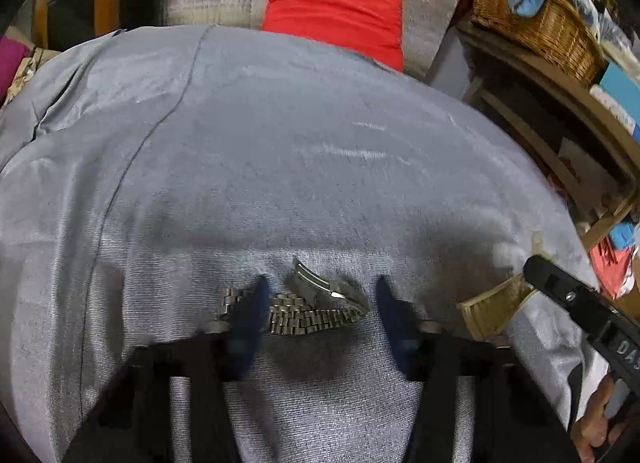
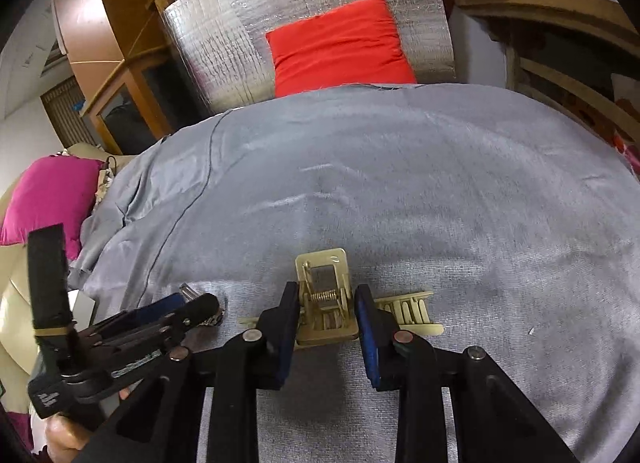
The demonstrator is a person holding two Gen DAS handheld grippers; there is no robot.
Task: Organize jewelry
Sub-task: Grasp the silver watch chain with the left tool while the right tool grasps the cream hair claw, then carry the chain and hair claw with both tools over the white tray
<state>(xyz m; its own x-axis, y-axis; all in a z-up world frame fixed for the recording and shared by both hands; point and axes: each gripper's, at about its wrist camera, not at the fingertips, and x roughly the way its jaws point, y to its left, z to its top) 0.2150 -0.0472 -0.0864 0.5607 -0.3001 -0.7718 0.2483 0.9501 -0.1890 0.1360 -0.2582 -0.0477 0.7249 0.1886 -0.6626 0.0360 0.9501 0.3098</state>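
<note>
Black grippers, blue-padded fingers (image 2: 370, 339), silver screws

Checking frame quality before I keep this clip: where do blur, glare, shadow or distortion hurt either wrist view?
Left wrist view: the blue-padded fingers smear with motion blur, the silver metal link watch band stays readable, and the grey bedspread bulges from fisheye. Right wrist view: sharper; the beige plastic hair clip is crisp, with glare on the silver foil panel.
</note>
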